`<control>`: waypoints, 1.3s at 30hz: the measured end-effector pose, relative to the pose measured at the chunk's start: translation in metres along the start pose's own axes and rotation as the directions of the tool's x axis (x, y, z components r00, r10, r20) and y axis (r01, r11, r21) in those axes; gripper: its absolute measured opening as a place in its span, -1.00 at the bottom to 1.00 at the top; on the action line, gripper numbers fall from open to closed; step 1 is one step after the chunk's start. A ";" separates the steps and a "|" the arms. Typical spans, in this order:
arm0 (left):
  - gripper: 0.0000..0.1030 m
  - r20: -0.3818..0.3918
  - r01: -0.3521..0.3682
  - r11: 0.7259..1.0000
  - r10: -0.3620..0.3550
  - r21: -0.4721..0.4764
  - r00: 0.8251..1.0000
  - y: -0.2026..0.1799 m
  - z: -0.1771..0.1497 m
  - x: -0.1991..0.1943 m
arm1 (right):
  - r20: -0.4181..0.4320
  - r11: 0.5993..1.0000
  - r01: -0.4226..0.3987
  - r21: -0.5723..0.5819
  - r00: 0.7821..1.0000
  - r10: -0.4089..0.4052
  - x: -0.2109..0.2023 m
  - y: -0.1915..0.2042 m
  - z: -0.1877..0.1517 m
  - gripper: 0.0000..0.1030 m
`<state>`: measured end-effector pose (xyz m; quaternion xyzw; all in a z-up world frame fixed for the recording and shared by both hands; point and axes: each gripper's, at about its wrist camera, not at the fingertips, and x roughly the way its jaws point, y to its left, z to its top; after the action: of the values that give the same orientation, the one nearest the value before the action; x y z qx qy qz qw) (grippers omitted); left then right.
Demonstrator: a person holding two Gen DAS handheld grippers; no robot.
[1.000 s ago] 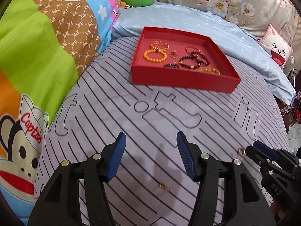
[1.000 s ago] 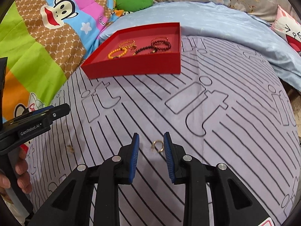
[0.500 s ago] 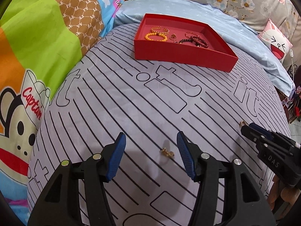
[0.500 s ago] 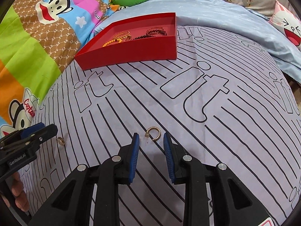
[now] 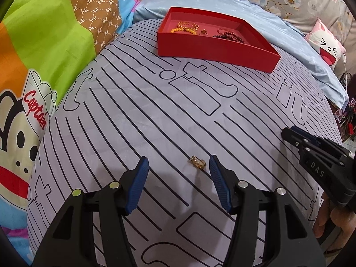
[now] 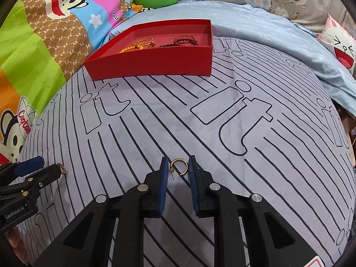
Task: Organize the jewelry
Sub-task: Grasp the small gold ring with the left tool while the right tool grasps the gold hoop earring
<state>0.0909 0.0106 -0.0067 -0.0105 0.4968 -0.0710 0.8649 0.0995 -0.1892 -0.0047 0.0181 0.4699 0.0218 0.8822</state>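
Left wrist view: a small gold ring (image 5: 198,162) with a studded band lay on the bed's striped lilac sheet (image 5: 138,115), between the spread-apart fingers of the left gripper (image 5: 178,166), just beside the right-hand pad and untouched. Beyond the fingertips sat a red tray (image 5: 213,49) of bead bracelets.

Right wrist view: a gold hoop earring (image 6: 179,166) with a post lay between the right gripper (image 6: 177,165) fingers, which were closing around it. A cartoon-monkey blanket (image 6: 40,51) flanked the sheet.

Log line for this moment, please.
right gripper: closing around gold hoop earring | left gripper: open over gold ring | red tray: bracelets
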 end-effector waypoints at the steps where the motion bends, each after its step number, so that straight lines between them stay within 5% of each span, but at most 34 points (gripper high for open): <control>1: 0.04 -0.003 -0.001 1.000 0.001 -0.001 1.000 0.001 0.000 0.001 | 0.002 1.000 -0.001 0.000 1.000 0.001 0.000 -0.001 0.000 -0.66; 20: -0.06 -0.010 0.018 1.000 -0.018 0.017 1.000 -0.006 -0.004 0.009 | -0.010 0.998 -0.046 0.033 0.999 0.047 -0.007 -0.002 -0.007 -0.67; 39: -0.81 -0.017 0.099 0.994 -0.098 0.038 0.995 -0.012 -0.003 0.010 | -0.011 0.997 -0.065 0.035 0.998 0.066 -0.014 0.002 -0.010 -0.67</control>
<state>0.0914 -0.0028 -0.0157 -0.0178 0.5006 -0.1233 0.8567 0.0835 -0.1880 0.0018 0.0487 0.4749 0.0426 0.8777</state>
